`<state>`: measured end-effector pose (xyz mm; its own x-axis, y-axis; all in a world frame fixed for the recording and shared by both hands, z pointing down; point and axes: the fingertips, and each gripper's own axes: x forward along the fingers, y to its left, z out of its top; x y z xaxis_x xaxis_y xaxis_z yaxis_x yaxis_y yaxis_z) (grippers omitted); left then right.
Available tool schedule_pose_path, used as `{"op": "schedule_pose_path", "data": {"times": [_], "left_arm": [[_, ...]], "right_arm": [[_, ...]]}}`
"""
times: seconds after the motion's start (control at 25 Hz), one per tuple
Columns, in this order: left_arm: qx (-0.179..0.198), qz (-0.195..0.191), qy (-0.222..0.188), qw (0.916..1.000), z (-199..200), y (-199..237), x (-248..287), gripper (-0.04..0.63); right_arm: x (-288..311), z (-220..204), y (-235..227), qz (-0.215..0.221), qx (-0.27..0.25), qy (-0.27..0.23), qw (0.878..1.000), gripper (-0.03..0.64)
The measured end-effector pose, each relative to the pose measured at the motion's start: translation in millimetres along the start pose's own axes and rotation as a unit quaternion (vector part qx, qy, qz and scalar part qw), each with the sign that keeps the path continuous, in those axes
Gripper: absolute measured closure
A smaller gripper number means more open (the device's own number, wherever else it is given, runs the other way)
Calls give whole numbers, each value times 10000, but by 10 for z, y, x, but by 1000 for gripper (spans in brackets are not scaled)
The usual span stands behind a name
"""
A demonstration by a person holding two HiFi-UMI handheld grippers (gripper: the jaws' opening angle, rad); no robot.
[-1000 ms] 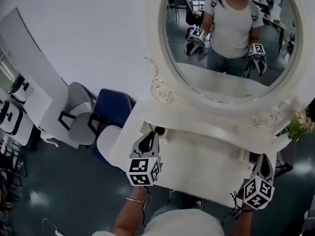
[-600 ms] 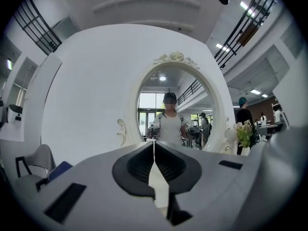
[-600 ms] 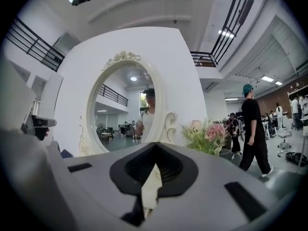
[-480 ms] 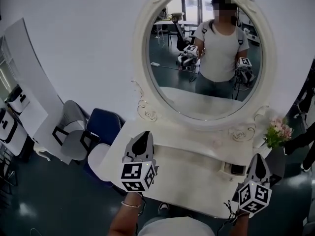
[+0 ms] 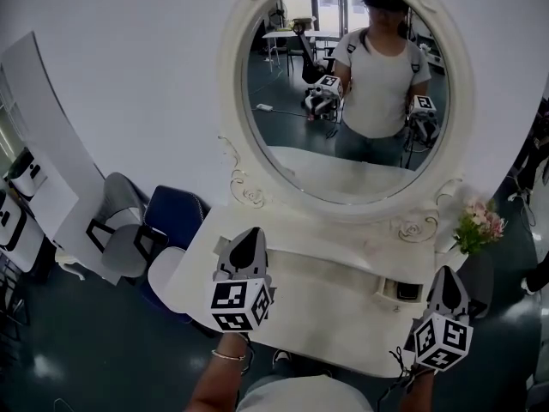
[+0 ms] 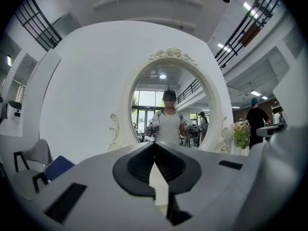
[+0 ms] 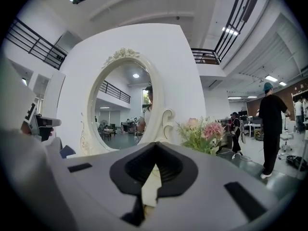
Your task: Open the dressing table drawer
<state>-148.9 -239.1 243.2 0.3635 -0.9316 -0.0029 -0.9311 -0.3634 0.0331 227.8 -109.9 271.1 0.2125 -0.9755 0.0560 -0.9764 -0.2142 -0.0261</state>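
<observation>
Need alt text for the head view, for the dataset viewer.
Seen from above, a person holds two shut, empty grippers, the left gripper and the right gripper, over a white dressing table with an oval mirror that reflects them. Pink flowers stand at the table's right; a blue chair sits to its left.

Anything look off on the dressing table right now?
Only the small drawer near the right gripper: it looks pulled out, dark inside showing. The flowers stand upright, the mirror is whole, nothing spilled.
</observation>
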Motion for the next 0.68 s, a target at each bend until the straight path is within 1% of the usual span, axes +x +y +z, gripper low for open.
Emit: {"op": "schedule_pose_path", "data": {"times": [0.4, 0.68], "left_arm": [[50, -62, 36, 10000, -15, -13, 49, 577], [30, -42, 89, 9999, -75, 84, 102, 577]], "right_arm": [[24, -18, -7, -40, 44, 28, 10000, 612], [87, -81, 43, -69, 44, 95, 9999, 612]]}}
